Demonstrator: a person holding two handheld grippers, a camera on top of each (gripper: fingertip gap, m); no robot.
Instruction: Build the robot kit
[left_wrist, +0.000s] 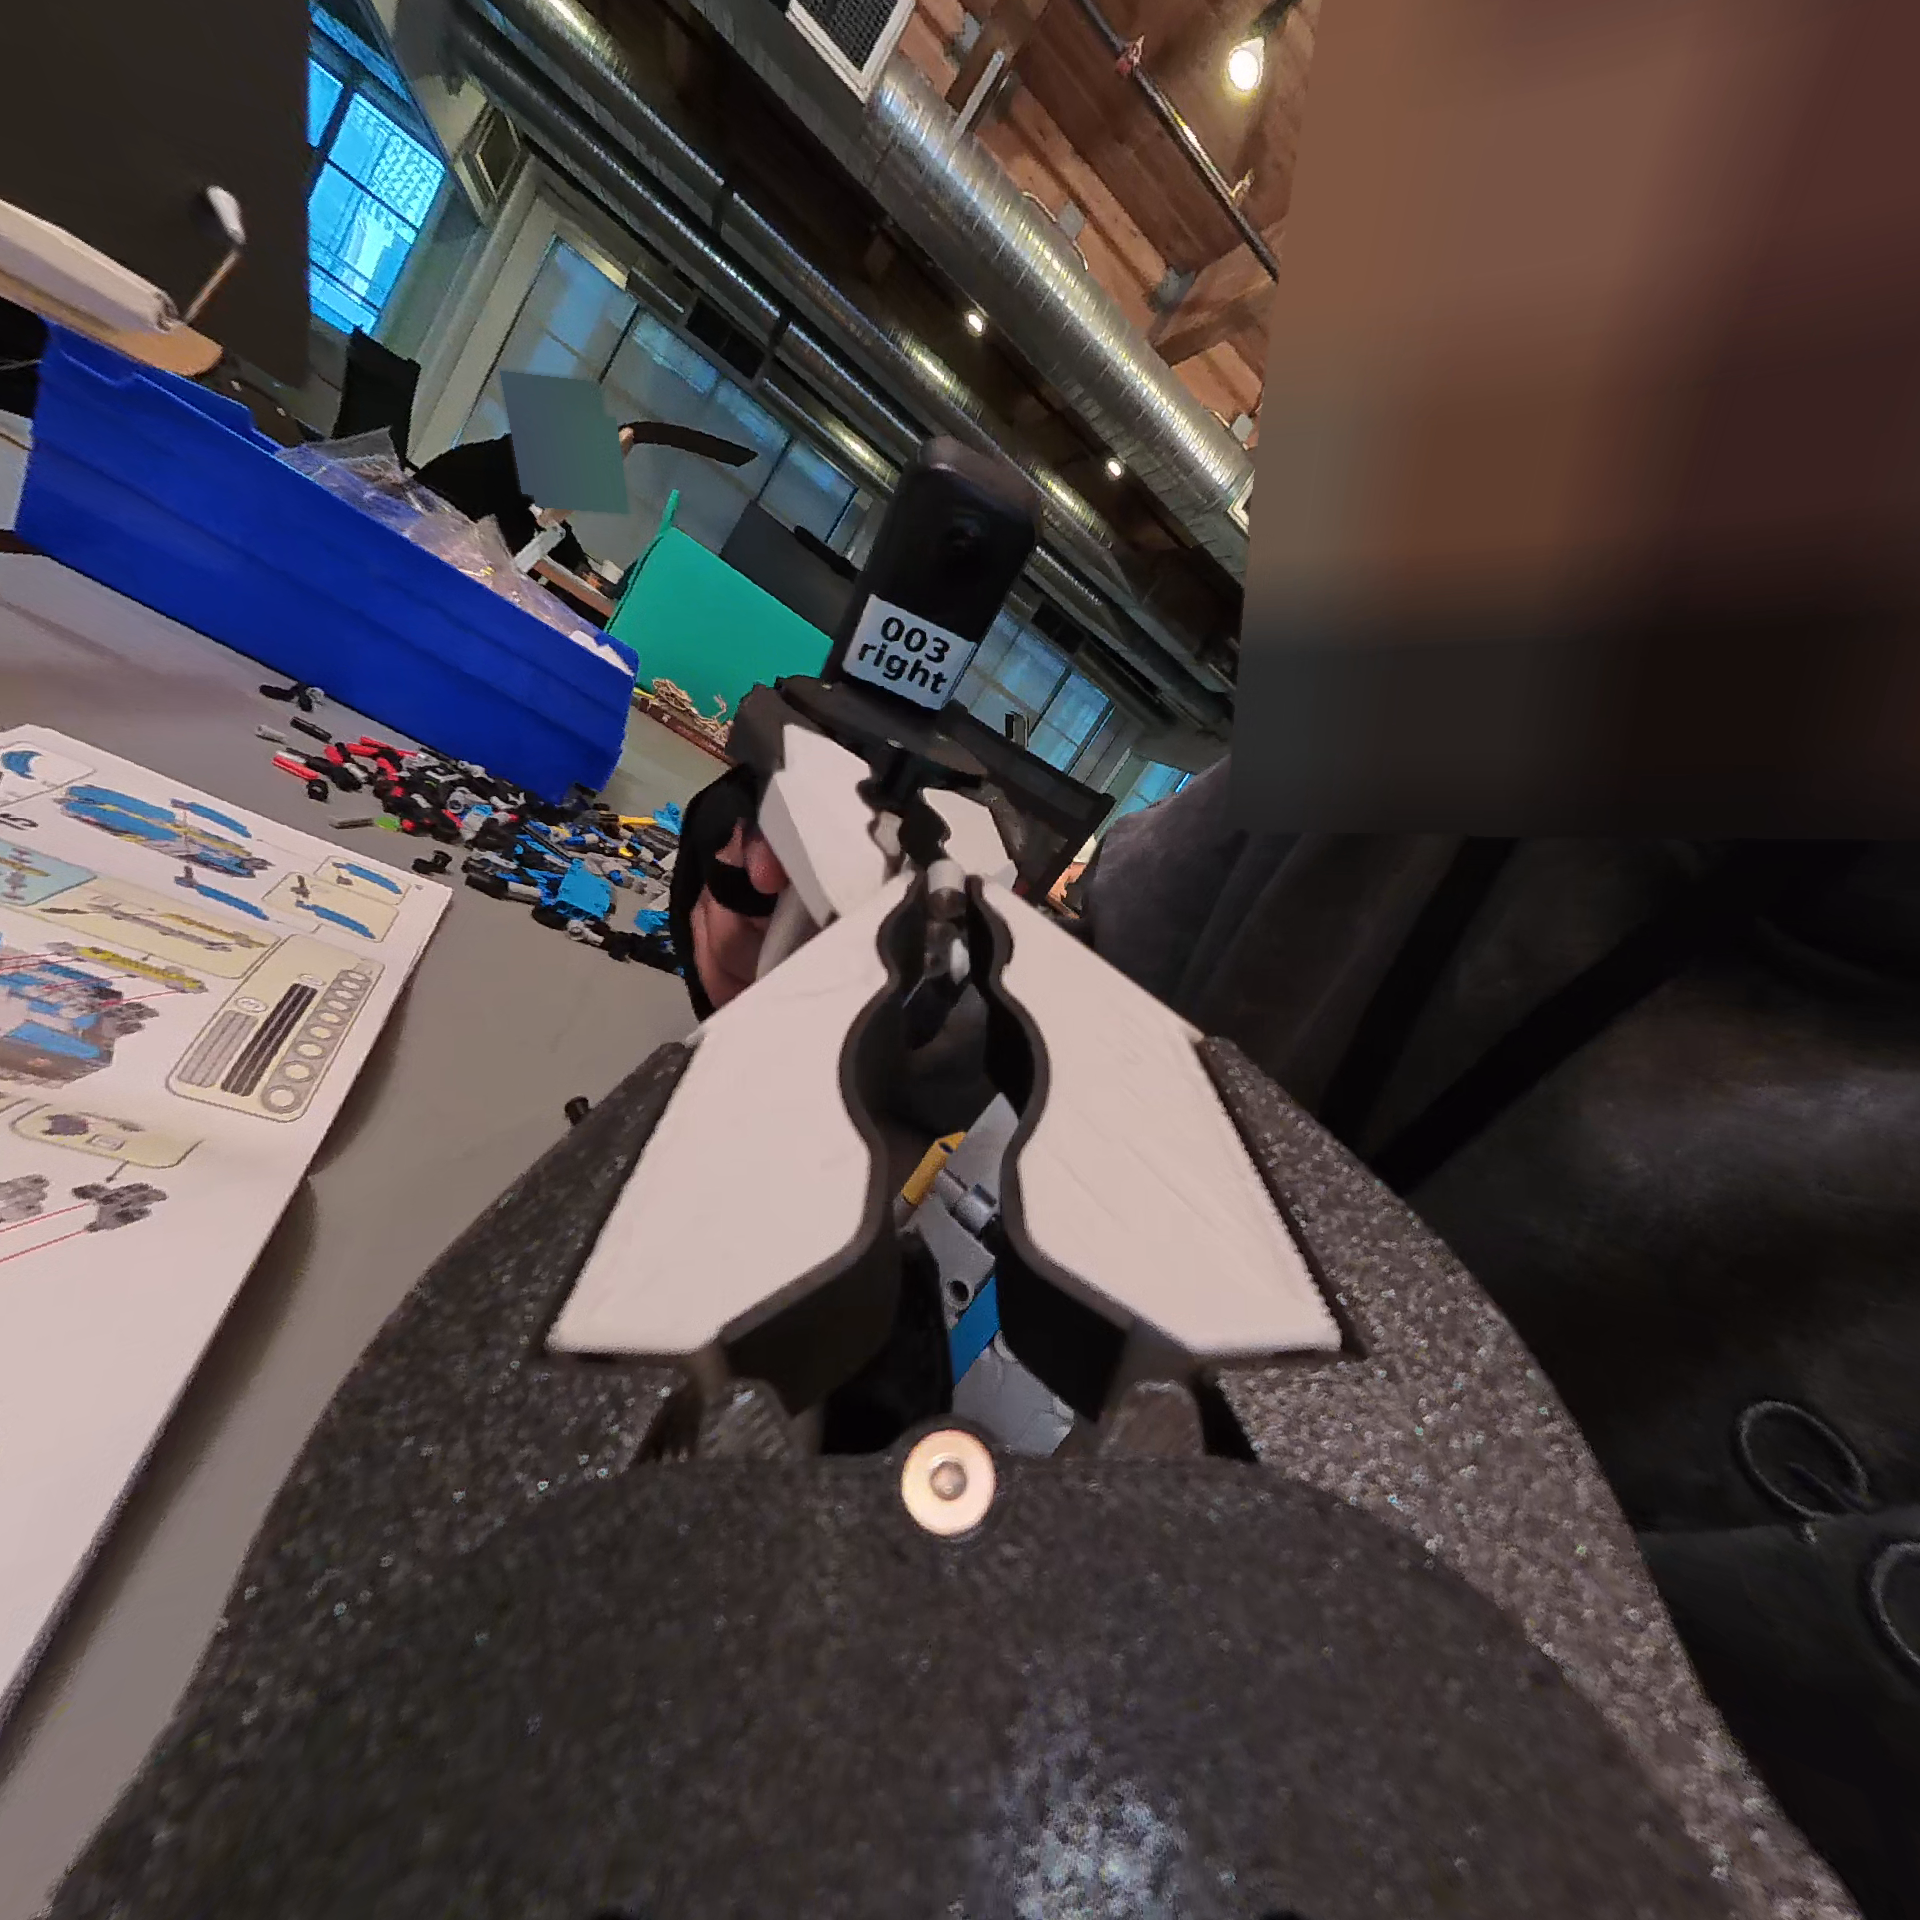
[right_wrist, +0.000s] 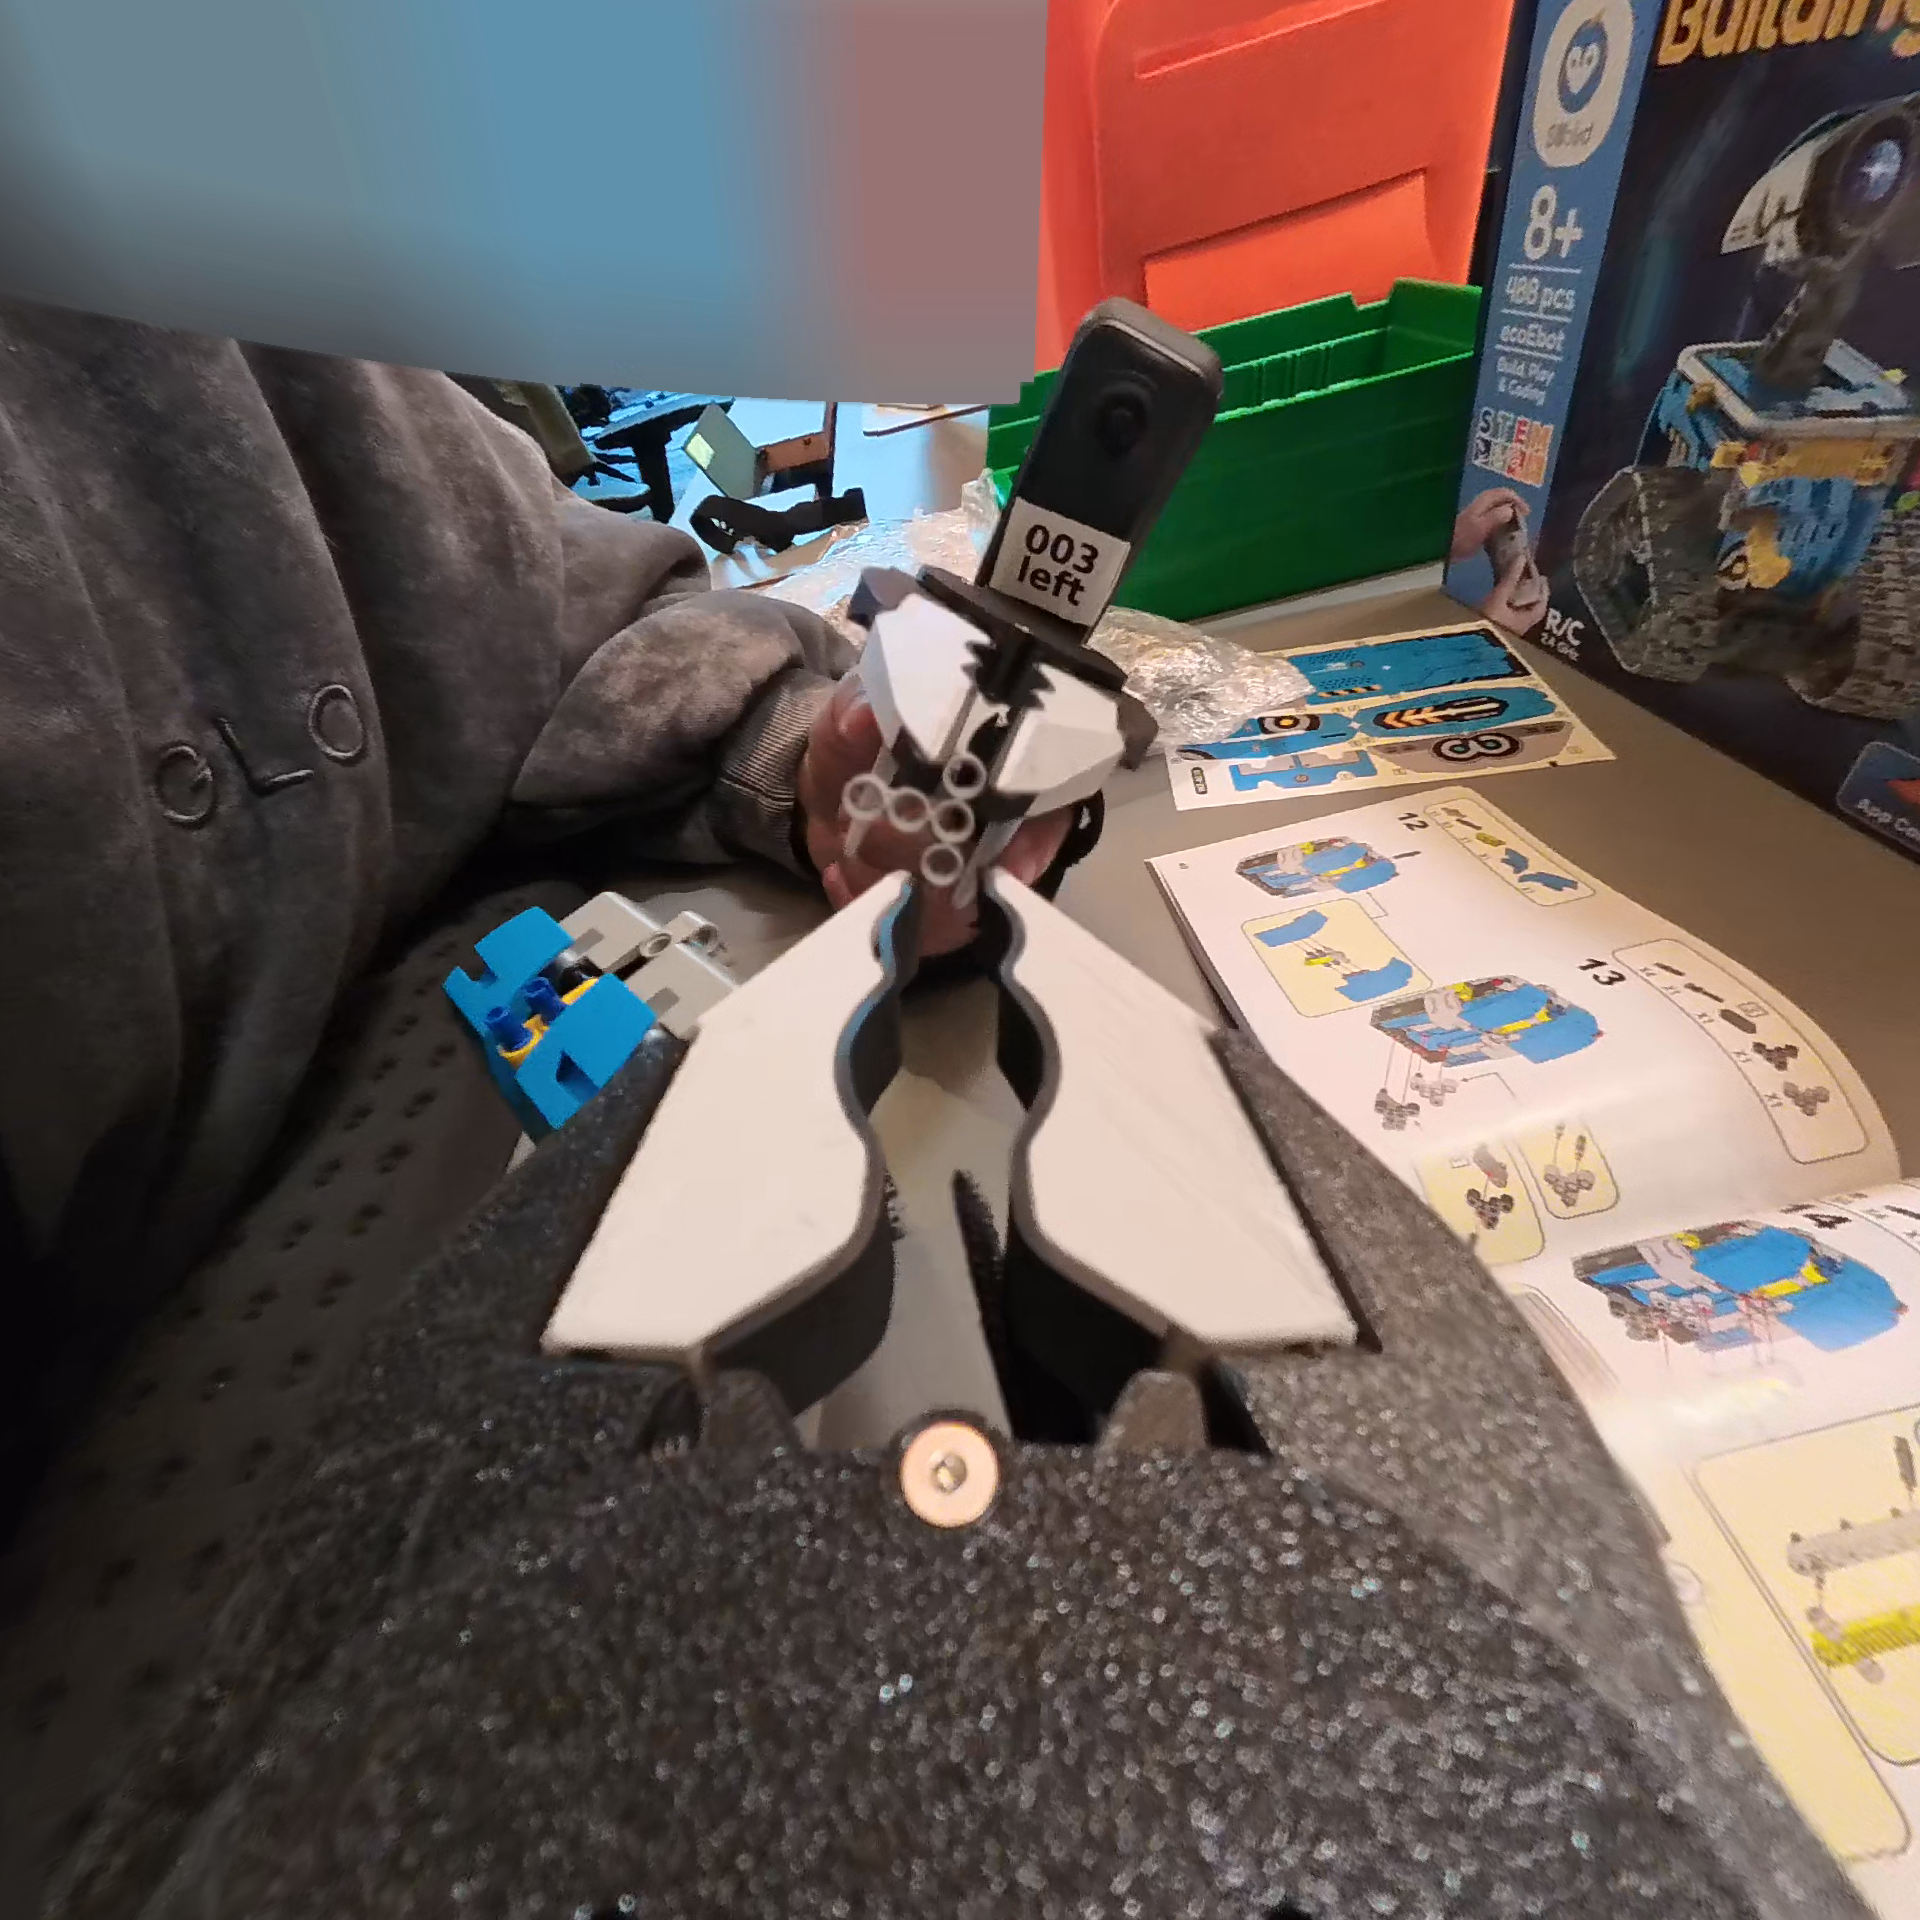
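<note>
Grey surface (right_wrist: 1122, 914) strewn with open instruction booklet (right_wrist: 1538, 1039). Left hand-held gripper (right_wrist: 961, 790) clenched on pale grey holed plastic beam (right_wrist: 925, 816); right hand-held gripper (right_wrist: 948, 894) slightly parted, touching beam's lower end. Blue-grey part-built brick model (right_wrist: 566, 997) on lap.

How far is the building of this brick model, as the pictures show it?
Done: a blue and grey partial assembly lies beside the right gripper. In hand: the left gripper is shut on a grey holed beam, whose end reaches the right gripper's tips; whether those grip it is unclear. Left: many loose pieces lie on the table, and the instruction booklet is open.
</note>
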